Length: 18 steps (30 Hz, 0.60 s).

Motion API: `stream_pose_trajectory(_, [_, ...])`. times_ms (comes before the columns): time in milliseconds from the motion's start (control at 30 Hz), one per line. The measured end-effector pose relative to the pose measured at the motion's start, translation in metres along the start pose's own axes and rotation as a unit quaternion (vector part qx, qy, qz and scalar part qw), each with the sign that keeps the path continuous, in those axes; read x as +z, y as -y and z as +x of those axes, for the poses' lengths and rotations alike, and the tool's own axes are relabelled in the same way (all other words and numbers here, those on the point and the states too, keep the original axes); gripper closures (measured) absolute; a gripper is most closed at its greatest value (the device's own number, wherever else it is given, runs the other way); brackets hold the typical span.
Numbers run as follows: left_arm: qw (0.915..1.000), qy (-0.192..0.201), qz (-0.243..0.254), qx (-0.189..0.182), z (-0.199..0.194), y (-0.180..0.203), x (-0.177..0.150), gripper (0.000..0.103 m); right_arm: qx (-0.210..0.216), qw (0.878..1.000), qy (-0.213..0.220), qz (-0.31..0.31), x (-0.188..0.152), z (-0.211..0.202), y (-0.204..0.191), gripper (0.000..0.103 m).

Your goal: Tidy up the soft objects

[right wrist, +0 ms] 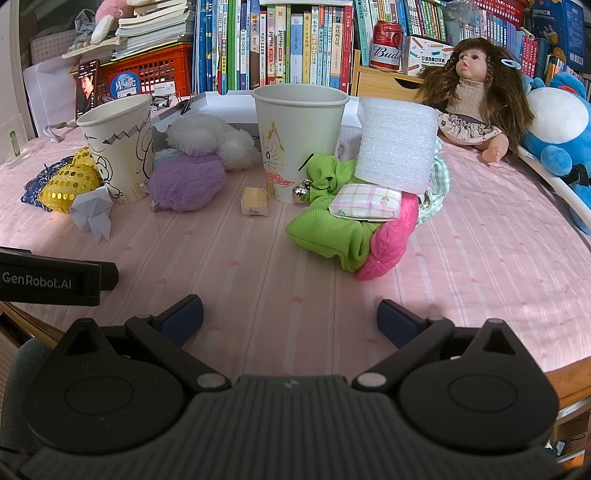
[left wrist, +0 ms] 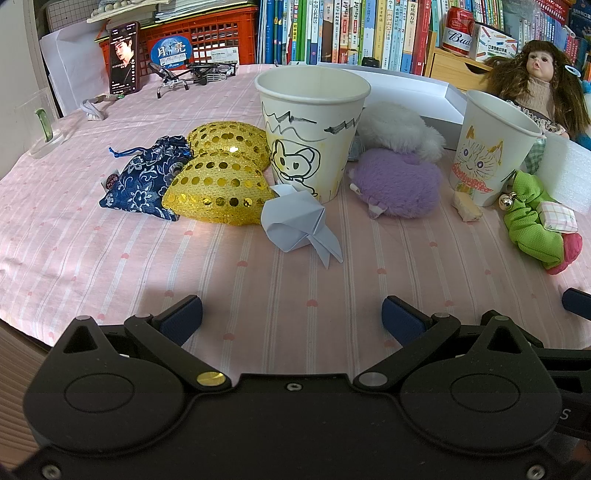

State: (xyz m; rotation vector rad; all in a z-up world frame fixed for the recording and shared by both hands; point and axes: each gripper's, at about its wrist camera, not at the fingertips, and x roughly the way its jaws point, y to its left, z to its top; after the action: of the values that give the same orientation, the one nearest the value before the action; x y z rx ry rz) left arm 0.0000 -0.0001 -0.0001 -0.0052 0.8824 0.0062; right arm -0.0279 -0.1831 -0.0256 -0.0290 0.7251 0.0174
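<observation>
Two drawn-on paper cups stand on the pink cloth: the mouse cup (left wrist: 312, 133) (right wrist: 118, 147) and the cat cup (left wrist: 491, 147) (right wrist: 297, 140). By the mouse cup lie a gold sequin heart (left wrist: 218, 177) (right wrist: 68, 182), a blue floral pouch (left wrist: 144, 181), a folded paper figure (left wrist: 295, 225) (right wrist: 92, 214), a purple plush (left wrist: 399, 184) (right wrist: 186, 181) and a white plush (left wrist: 399, 129) (right wrist: 207, 140). A green cloth (left wrist: 532, 221) (right wrist: 332, 229), a pink pad (right wrist: 391, 240) and a plaid packet (right wrist: 364, 203) sit by the cat cup. My left gripper (left wrist: 291, 317) and right gripper (right wrist: 290, 315) are open and empty, near the front edge.
A doll (right wrist: 476, 96), a blue plush toy (right wrist: 557, 125), a white foam block (right wrist: 395, 144) and a small wrapped sweet (right wrist: 255, 201) lie at the right. Books, a red crate (left wrist: 207, 37), a can (left wrist: 458, 31) and a white box (left wrist: 406, 88) line the back. The left gripper's body (right wrist: 48, 280) shows at the right view's left edge.
</observation>
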Motion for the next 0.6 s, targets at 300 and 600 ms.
stream_pose_trajectory(300, [1.0000,0.001,0.000,0.000,0.0000,0.0000,0.0000,0.000,0.000,1.000,0.000,0.000,-0.0006,-0.0014,-0.0003,0.000])
stream_pose_trajectory(600, [1.0000,-0.001,0.001,0.000,0.0003,-0.0001,0.0005,0.000,-0.001,1.000,0.000,0.001,0.0017,0.0006,0.0006,0.000])
